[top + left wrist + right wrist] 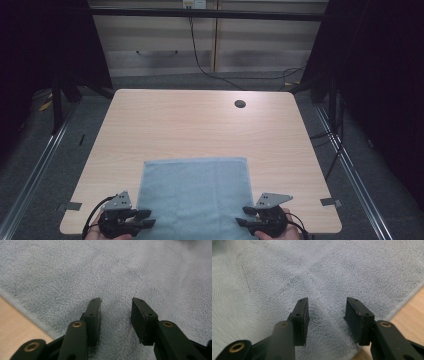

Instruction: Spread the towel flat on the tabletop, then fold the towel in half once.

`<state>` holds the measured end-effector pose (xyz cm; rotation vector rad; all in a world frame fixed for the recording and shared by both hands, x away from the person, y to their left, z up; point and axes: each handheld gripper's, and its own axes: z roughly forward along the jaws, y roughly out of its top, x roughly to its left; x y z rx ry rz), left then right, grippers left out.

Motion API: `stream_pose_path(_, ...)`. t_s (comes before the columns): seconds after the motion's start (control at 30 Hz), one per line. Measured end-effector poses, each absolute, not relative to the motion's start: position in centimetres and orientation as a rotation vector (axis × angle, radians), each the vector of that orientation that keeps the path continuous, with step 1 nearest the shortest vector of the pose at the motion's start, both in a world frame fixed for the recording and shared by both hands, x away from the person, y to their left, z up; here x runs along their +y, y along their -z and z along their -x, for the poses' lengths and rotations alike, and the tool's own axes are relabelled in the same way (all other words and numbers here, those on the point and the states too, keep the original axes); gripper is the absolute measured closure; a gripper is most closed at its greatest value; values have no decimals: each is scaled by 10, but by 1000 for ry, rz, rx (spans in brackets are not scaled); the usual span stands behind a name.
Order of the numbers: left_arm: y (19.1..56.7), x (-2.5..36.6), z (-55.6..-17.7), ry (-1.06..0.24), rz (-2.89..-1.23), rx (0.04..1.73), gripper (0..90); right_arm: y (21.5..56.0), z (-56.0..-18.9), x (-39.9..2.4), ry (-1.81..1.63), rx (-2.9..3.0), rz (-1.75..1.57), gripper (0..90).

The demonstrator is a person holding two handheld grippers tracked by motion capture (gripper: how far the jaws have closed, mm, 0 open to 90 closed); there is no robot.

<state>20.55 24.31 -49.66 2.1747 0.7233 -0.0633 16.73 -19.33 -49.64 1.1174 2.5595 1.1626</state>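
Towel, pale blue-grey and spread flat, is lying on the near half of the table, its near edge running to the table's front edge between your two hands. You are holding your left tool at the towel's near left corner, its jaws pointing inward over the cloth. In the left gripper view that left tool is standing with its jaws apart above the terry surface, nothing between the pads, and the towel's edge and a strip of bare wood are showing at the lower left. You are holding your right tool at the near right corner, pointing inward toward the other. In the right gripper view the right tool is also standing spread, the pads clear of the cloth with only towel beneath the gap, and the hem and the wood are showing at the lower right. A faint crease is crossing the towel ahead of those jaws.
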Motion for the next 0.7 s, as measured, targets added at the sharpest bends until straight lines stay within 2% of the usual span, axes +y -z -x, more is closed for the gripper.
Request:
stream_pose_path(0.27,480,253,-244,-10,-2033,810,518,481,-191,-198,-1249,2474,-1127,502)
stream_pose_path(0.53,470,262,-299,-171,-1986,923,489,468,-257,-213,-1255,2329,-1185,500)
stream_pose_path(0.7,482,265,-334,-138,-1953,1021,471,482,-295,-220,-1223,2318,-1273,498)
